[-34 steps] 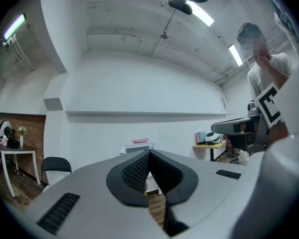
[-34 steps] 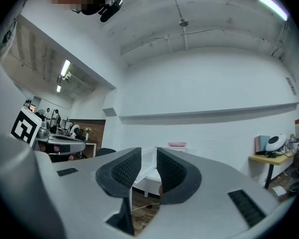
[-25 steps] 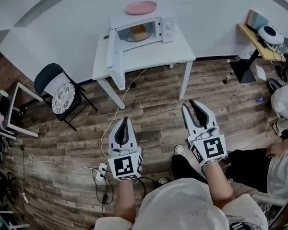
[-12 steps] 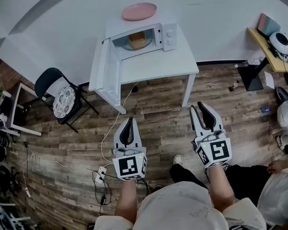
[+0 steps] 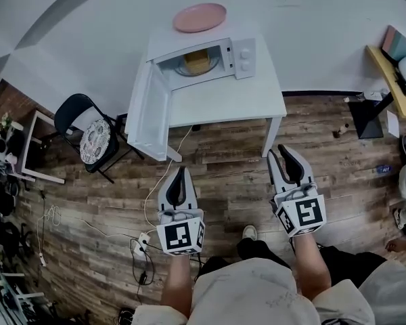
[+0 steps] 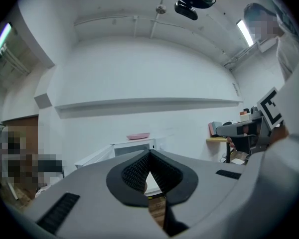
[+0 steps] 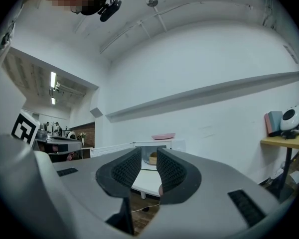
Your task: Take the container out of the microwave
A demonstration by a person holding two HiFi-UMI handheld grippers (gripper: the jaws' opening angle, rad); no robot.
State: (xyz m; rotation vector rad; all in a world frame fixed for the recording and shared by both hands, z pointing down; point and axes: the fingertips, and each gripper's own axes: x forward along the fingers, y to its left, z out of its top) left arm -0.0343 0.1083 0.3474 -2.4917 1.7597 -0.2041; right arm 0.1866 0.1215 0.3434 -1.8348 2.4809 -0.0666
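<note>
A white microwave [image 5: 206, 54] stands on a white table [image 5: 230, 100], its door [image 5: 147, 114] swung wide to the left. Inside sits a tan container [image 5: 196, 61], also seen in the right gripper view as a small tan container [image 7: 152, 159]. A pink plate [image 5: 199, 17] lies on top of the oven. My left gripper [image 5: 181, 172] is over the floor short of the table, its tips meeting, nothing in it. My right gripper [image 5: 284, 154] is also short of the table, with a gap between its jaws and nothing held. Both point level at the microwave [image 6: 133, 147].
A black chair with a patterned cushion [image 5: 89, 133] stands left of the table. A cable and power strip [image 5: 143, 241] lie on the wood floor by my left gripper. A wooden desk [image 5: 396, 70] is at the far right, a small white table [image 5: 37, 147] at the far left.
Both grippers have moved forward toward the table, and the microwave and its open door now look nearer. The jaws stand as before.
</note>
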